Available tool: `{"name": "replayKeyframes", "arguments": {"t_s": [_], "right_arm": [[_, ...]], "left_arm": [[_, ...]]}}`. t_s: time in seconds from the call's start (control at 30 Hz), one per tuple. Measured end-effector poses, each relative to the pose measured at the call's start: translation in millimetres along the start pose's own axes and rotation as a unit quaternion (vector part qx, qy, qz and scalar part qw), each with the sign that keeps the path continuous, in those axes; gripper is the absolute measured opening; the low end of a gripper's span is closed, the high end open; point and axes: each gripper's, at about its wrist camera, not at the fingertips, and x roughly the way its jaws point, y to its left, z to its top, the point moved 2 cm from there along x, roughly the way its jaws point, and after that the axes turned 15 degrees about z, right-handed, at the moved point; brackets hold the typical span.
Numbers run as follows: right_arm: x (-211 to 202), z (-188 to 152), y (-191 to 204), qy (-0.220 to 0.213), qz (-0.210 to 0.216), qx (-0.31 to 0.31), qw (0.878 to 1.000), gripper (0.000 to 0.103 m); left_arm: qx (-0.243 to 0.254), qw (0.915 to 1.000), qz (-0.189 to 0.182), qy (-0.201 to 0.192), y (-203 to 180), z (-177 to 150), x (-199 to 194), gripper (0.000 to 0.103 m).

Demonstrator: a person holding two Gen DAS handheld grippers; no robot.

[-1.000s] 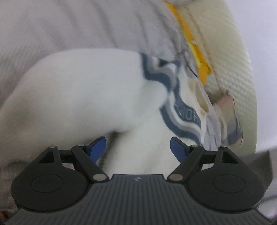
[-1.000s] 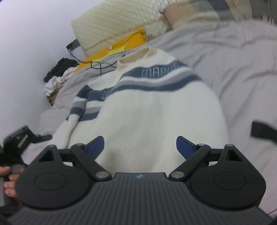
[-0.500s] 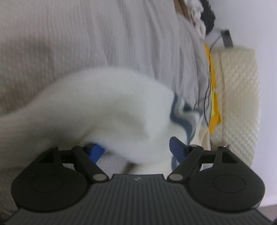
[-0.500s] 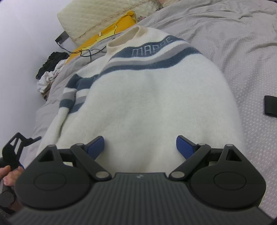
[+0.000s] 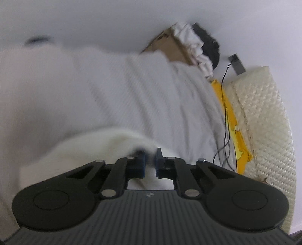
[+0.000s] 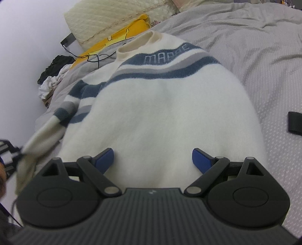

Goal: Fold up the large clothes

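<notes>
Across the middle of the right wrist view, a fluffy cream-white sweater with navy and grey chest stripes point(image 6: 160, 105) lies spread face-up on a grey ribbed bedspread point(image 6: 254, 43), its collar toward the upper centre of the frame and its hem at the bottom edge. The right gripper point(image 6: 152, 157) hovers over the hem with its blue-padded jaws standing wide; nothing is between them. At the left edge of that frame the striped left sleeve point(image 6: 62, 113) runs down toward the lower left, where its cuff is pulled up off the bed by the left gripper point(image 5: 150, 163). In the left wrist view, low in the centre, its jaws have just been closing and now stand narrow, pinching a fold of the white knit.

In the upper left of the right view sit a quilted cream pillow point(image 6: 117, 17), a yellow cloth point(image 6: 120, 37) with a black cable point(image 6: 94, 56) over it, and a heap of dark and white laundry point(image 6: 52, 75). A black strap point(image 6: 295, 123) lies at the right edge.

By my judgement the folding has hardly begun: the body is flat and unfolded, and only the left sleeve has been taken up. Still to do are laying that sleeve across the chest, the same for the other sleeve, which I cannot see, and then doubling the body
</notes>
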Motion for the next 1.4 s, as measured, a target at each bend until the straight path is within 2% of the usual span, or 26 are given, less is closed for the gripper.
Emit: {"name": "replayKeyframes", "arguments": {"t_s": [0.1, 0.23, 0.33, 0.4, 0.5, 0.57, 0.6, 0.7, 0.77, 0.83, 0.9, 0.97, 1.17, 1.23, 1.27, 1.3, 1.4], "right_arm": [[1.6, 2.2, 0.6, -0.003, -0.002, -0.011, 1.000, 0.091], [4.2, 8.2, 5.1, -0.015, 0.007, -0.026, 1.000, 0.091], [5.7, 12.8, 11.2, -0.027, 0.014, -0.051, 0.998, 0.091], [8.0, 15.0, 15.5, -0.031, 0.016, -0.068, 0.997, 0.091], [12.5, 17.2, 18.0, -0.031, 0.019, -0.077, 0.996, 0.091], [15.5, 17.4, 18.0, -0.028, 0.021, -0.083, 0.996, 0.091], [16.7, 17.4, 17.9, -0.028, 0.021, -0.085, 0.996, 0.091], [21.1, 16.9, 16.9, -0.026, 0.020, -0.087, 0.996, 0.091], [24.6, 17.5, 16.3, -0.021, 0.018, -0.085, 0.996, 0.091], [24.2, 17.7, 14.8, -0.019, 0.020, -0.082, 0.996, 0.091], [22.8, 17.2, 12.3, -0.017, 0.015, -0.076, 0.997, 0.091], [23.5, 17.7, 9.2, -0.015, 0.015, -0.062, 0.998, 0.091], [27.8, 19.7, 7.7, -0.012, 0.005, -0.057, 0.998, 0.091], [26.7, 20.3, 9.8, -0.014, 0.002, -0.063, 0.998, 0.092], [25.9, 20.9, 10.8, -0.016, 0.000, -0.067, 0.998, 0.092], [24.9, 21.2, 11.8, -0.018, -0.002, -0.070, 0.997, 0.091], [20.7, 21.2, 13.7, -0.023, -0.004, -0.080, 0.997, 0.091]], "left_arm": [[0.034, 0.9985, 0.011, -0.041, -32.3, 45.9, -4.4, 0.009], [0.092, 0.9937, 0.006, -0.064, -97.3, 106.7, -12.0, 0.009], [0.151, 0.9821, -0.016, -0.111, -157.8, 144.6, -29.0, 0.008], [0.174, 0.9734, -0.056, -0.138, -188.3, 162.5, -40.9, 0.008], [0.199, 0.9583, -0.096, -0.181, -210.6, 174.8, -44.6, 0.008], [0.198, 0.9557, -0.114, -0.185, -206.7, 178.5, -26.3, 0.008], [0.202, 0.9554, -0.107, -0.187, -199.9, 178.6, -11.2, 0.008], [0.207, 0.9615, -0.065, -0.169, -167.1, 176.8, 46.6, 0.008], [0.205, 0.9665, -0.024, -0.152, -136.7, 177.0, 89.1, 0.008], [0.214, 0.9670, 0.023, -0.137, -108.6, 174.4, 125.3, 0.008], [0.207, 0.9703, 0.047, -0.116, -83.9, 170.4, 150.6, 0.009], [0.197, 0.9740, 0.058, -0.096, -68.0, 161.5, 169.6, 0.009], [0.220, 0.9686, 0.065, -0.095, -62.8, 149.4, 178.7, 0.011], [0.228, 0.9675, 0.069, -0.084, -62.9, 146.4, 172.1, 0.029], [0.234, 0.9665, 0.071, -0.078, -63.7, 144.6, 168.0, 0.047], [0.240, 0.9645, 0.075, -0.080, -62.6, 136.6, 164.8, 0.057], [0.270, 0.9565, 0.072, -0.085, -67.9, 123.8, 140.9, 0.060]]}}
